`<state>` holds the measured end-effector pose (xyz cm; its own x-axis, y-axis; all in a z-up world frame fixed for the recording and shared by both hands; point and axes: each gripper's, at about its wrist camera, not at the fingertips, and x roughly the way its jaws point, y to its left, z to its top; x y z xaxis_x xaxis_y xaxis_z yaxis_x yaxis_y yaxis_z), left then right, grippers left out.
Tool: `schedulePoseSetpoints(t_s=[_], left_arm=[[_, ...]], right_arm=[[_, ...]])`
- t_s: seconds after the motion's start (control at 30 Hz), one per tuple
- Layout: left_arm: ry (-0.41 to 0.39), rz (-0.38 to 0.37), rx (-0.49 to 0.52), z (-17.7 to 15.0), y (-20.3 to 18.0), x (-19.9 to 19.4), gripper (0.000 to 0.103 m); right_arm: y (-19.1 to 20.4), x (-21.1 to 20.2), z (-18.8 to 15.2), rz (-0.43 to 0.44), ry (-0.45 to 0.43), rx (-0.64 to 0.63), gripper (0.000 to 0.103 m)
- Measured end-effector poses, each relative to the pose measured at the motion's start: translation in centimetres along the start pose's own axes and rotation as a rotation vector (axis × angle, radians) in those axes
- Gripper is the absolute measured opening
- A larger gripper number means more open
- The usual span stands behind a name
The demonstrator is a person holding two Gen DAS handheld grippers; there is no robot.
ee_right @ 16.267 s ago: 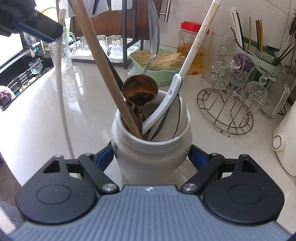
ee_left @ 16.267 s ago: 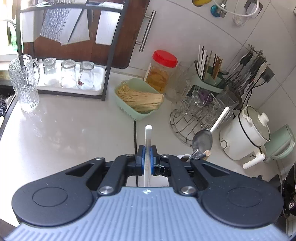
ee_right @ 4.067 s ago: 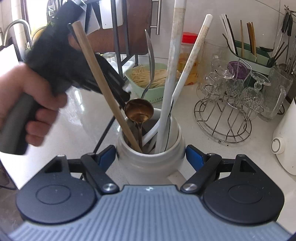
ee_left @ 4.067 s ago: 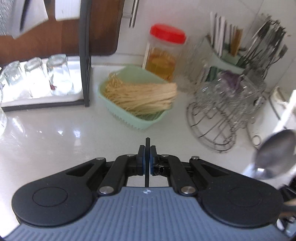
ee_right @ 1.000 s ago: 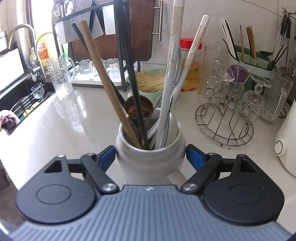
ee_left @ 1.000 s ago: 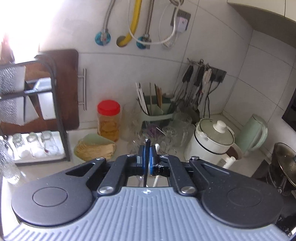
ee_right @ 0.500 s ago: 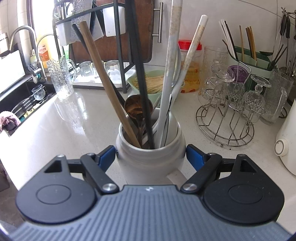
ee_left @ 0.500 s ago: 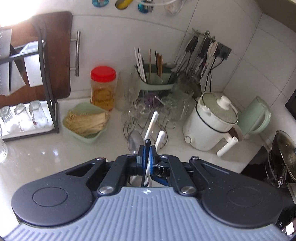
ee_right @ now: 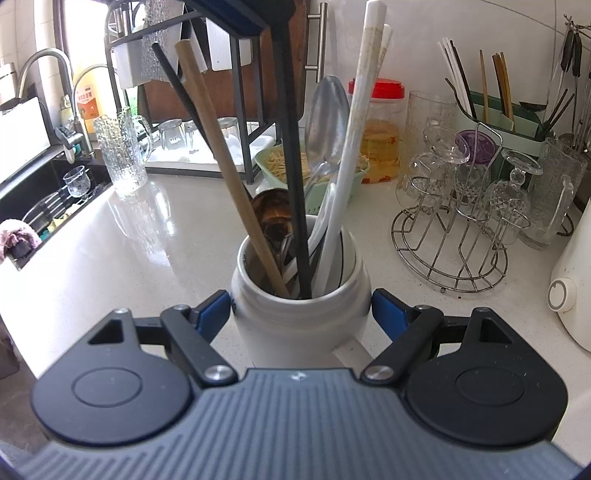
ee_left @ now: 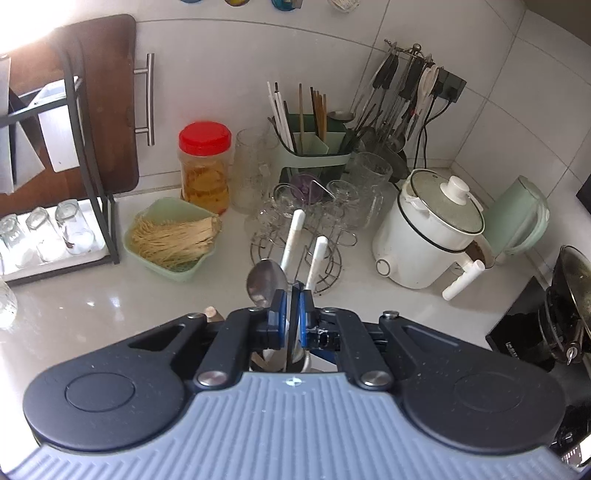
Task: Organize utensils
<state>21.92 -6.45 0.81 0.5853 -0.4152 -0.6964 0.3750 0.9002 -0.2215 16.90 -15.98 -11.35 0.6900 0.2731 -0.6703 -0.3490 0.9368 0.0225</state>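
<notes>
My right gripper [ee_right: 301, 310] is shut on a white ceramic crock [ee_right: 299, 328] that stands on the counter. In the crock are a wooden handle [ee_right: 221, 155], a brown ladle [ee_right: 273, 214], a metal spoon [ee_right: 327, 118] and white handles [ee_right: 354, 129]. A thin black utensil handle [ee_right: 291, 147] stands in the crock, its top between the fingers of my left gripper [ee_right: 258, 18] above. In the left wrist view the jaws of the left gripper [ee_left: 292, 321] are opening, with a slim gap beside the black handle [ee_left: 293, 332]. The spoon bowl [ee_left: 264, 282] shows just ahead.
A wire rack of glasses [ee_right: 454, 221] stands right of the crock, with a white electric pot [ee_left: 432, 229] beyond. A green basket of noodles [ee_left: 170, 236], a red-lidded jar [ee_left: 205, 162] and a chopstick holder [ee_left: 314, 147] line the back. A sink [ee_right: 37, 199] lies left.
My left gripper has come down over the crock and tilted downward, lowering the black handle in among the other utensils. Its pads have parted slightly. The right gripper and crock stayed still.
</notes>
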Motion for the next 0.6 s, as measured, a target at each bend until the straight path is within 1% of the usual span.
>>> schedulePoseSetpoints(t_s=[0.07,0.1,0.13,0.17,0.2,0.23,0.27,0.3,0.33,0.4,0.5,0.6], left_arm=[[-0.012,0.018,-0.008,0.2,0.3,-0.5,0.032],[-0.024,0.028,-0.008,0.3,0.3,-0.9,0.052],[-0.042,0.037,-0.004,0.3,0.4,-1.3,0.062],[-0.057,0.045,0.000,0.4,0.4,-1.8,0.063],[-0.065,0.050,0.000,0.5,0.5,-2.2,0.066],[-0.071,0.053,-0.003,0.7,0.7,-2.5,0.072],[-0.082,0.057,-0.008,0.8,0.8,-3.0,0.075],[-0.096,0.063,-0.011,0.9,1.0,-3.4,0.082],[-0.112,0.075,-0.013,0.9,1.1,-3.9,0.087],[-0.142,0.101,-0.019,1.0,1.2,-4.9,0.090],[-0.173,0.140,-0.023,1.0,1.6,-6.3,0.094],[-0.202,0.181,-0.039,0.8,2.3,-7.8,0.098]], right_arm=[[0.1,0.0,0.0,-0.004,0.003,0.002,0.086],[0.1,0.0,0.1,-0.005,0.005,0.003,0.086],[0.1,0.1,0.1,-0.006,0.007,0.003,0.086],[0.1,0.1,0.1,-0.012,0.009,0.002,0.085],[0.1,0.1,0.1,-0.007,0.008,0.000,0.086],[0.1,0.0,0.2,-0.001,0.004,0.001,0.095],[0.1,-0.2,0.2,0.003,-0.003,0.004,0.101],[0.1,-0.3,0.2,0.004,-0.014,0.004,0.103],[0.2,-0.5,0.3,0.003,-0.022,0.002,0.103],[0.3,-0.9,0.5,-0.004,-0.039,-0.005,0.103],[0.2,-2.0,1.2,0.012,-0.064,0.004,0.103],[-0.1,-3.1,2.3,0.012,-0.069,0.023,0.103]])
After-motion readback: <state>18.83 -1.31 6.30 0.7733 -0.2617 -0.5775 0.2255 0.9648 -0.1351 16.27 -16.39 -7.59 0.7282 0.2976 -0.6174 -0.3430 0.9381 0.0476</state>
